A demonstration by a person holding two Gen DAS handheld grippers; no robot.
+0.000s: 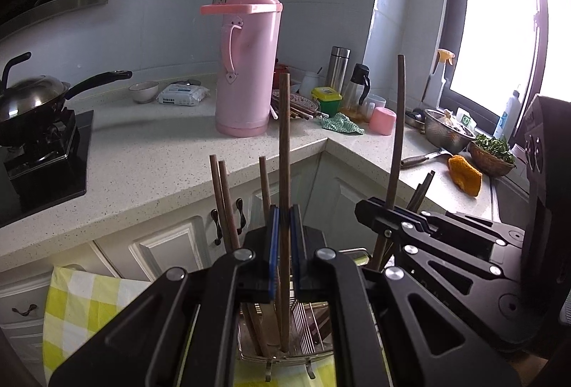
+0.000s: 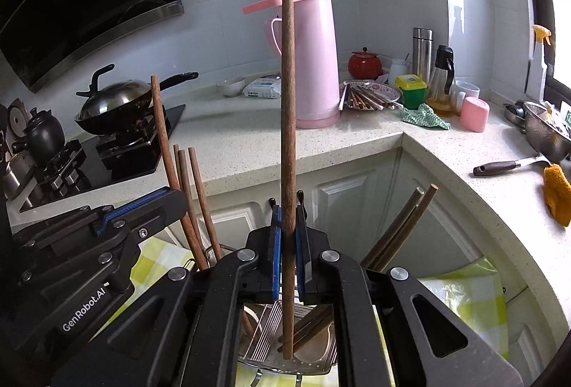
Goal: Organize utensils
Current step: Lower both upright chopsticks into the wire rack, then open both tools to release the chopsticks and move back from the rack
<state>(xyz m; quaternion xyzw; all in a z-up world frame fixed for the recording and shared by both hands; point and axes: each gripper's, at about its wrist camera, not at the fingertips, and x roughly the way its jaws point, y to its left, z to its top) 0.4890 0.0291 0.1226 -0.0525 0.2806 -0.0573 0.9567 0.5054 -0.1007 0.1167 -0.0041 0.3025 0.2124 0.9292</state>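
One wooden chopstick (image 1: 284, 173) being clamped per claw, left claw (image 1: 284, 230), right claw (image 2: 288, 233); several already standing in wire holder (image 2: 257, 340); more waiting on plate (image 2: 389, 91).

Right gripper (image 2: 288, 237) clamped on an upright wooden chopstick (image 2: 287, 137), lower tip down in the metal utensil basket (image 2: 321, 367). Left gripper (image 2: 142, 208) at frame left, pinching a second chopstick (image 2: 160, 123) (slightly tilted). More chopsticks (image 2: 399, 226) lean in the basket; pink thermos (image 2: 317, 59) on the speckled counter (image 2: 249, 144) behind.
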